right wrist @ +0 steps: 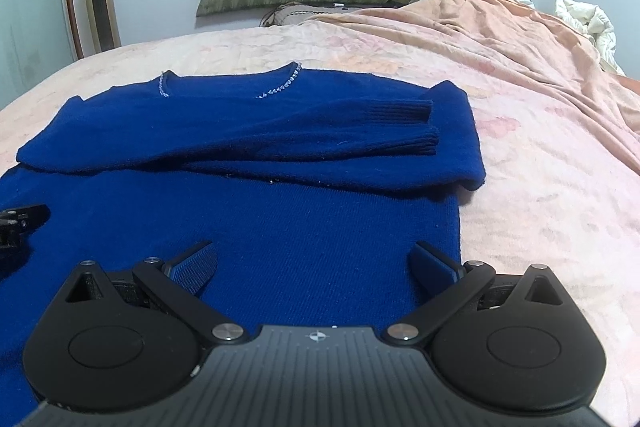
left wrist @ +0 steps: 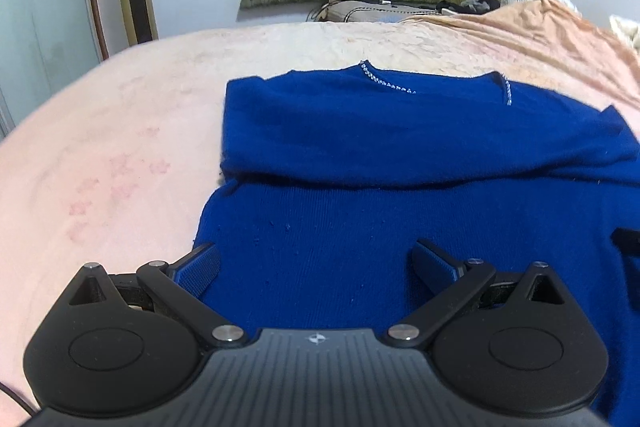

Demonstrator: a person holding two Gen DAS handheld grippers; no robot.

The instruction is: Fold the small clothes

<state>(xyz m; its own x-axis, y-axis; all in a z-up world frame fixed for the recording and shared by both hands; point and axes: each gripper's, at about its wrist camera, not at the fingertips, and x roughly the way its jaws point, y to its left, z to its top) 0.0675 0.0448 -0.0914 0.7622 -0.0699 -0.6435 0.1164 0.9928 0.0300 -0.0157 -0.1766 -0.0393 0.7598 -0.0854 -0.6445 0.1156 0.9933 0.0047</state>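
Blue sweater (left wrist: pixel 400 155) spread flat on the pink bedspread (left wrist: pixel 120 147), both sleeves folded across the chest, cuffs (right wrist: pixel 424 131) stacked toward its right side, beaded neckline (right wrist: pixel 288 83) at the far edge. Left gripper (left wrist: pixel 316 267) poised over the lower body near the sweater's left edge, jaws spread wide, holding nothing. Right gripper (right wrist: pixel 314 265) likewise over the hem area near the right edge, jaws wide apart, empty
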